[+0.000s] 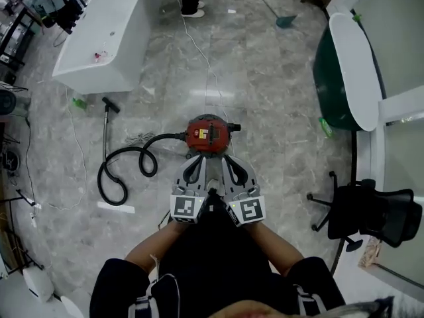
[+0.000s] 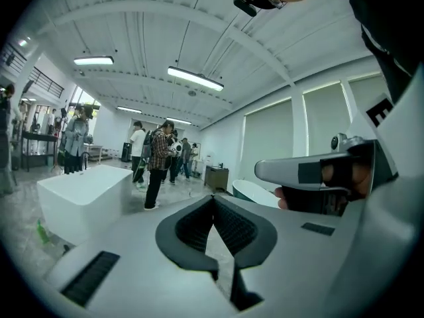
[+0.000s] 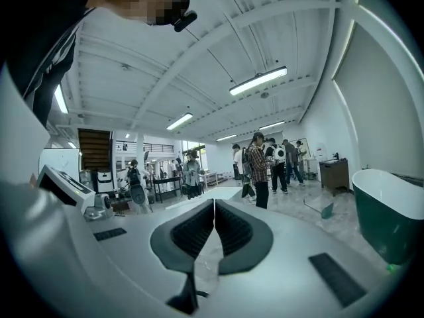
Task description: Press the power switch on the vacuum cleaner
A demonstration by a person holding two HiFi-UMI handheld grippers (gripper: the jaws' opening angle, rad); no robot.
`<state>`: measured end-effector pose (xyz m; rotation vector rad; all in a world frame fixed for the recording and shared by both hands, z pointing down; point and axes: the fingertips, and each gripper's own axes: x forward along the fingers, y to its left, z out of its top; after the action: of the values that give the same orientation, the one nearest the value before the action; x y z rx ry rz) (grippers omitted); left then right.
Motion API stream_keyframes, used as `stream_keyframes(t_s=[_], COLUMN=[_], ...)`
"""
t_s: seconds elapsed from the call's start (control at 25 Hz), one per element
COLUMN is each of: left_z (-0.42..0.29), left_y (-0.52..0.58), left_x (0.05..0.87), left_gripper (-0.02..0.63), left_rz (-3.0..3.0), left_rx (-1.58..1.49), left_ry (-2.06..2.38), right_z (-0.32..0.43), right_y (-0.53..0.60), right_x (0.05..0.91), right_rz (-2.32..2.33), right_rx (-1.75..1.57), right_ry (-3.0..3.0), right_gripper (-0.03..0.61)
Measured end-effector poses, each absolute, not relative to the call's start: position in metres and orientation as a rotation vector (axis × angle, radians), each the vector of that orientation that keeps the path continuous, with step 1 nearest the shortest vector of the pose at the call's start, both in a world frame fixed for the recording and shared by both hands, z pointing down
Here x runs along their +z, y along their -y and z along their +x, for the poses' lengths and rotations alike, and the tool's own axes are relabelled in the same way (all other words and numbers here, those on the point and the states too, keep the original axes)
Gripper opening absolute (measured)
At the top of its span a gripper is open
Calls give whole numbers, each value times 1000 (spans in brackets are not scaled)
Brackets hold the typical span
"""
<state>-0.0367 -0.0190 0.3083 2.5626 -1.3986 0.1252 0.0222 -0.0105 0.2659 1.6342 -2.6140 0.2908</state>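
Observation:
In the head view a red canister vacuum cleaner [image 1: 207, 133] sits on the grey marble floor. Its black hose [image 1: 122, 167] loops off to the left toward a wand [image 1: 106, 128]. I cannot pick out its power switch. My left gripper [image 1: 198, 159] and right gripper [image 1: 229, 159] are side by side just short of the vacuum's near side, both above it and apart from it. In the left gripper view the left gripper [image 2: 213, 203] has its jaws together on nothing. In the right gripper view the right gripper [image 3: 214, 205] is the same. Both gripper views look across the room, and the vacuum is out of frame.
A white bathtub [image 1: 106, 32] stands at the back left and a dark green one [image 1: 341, 65] at the right. A black office chair [image 1: 371, 211] stands to my right. A white cable [image 1: 199, 52] runs across the floor behind the vacuum. Several people [image 3: 265, 164] stand further off.

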Motion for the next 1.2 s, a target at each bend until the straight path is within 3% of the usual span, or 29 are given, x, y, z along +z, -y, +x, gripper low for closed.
stream_keyframes(t_s=[1.2], left_z=[-76], left_y=[0], left_x=[264], left_gripper=[20], left_rz=[2565], left_rx=[-50], left_ry=[1604], right_z=[-10], right_y=[6], right_x=[224], right_rz=[1558], right_rx=[104], right_ry=[2751], right_gripper=[20])
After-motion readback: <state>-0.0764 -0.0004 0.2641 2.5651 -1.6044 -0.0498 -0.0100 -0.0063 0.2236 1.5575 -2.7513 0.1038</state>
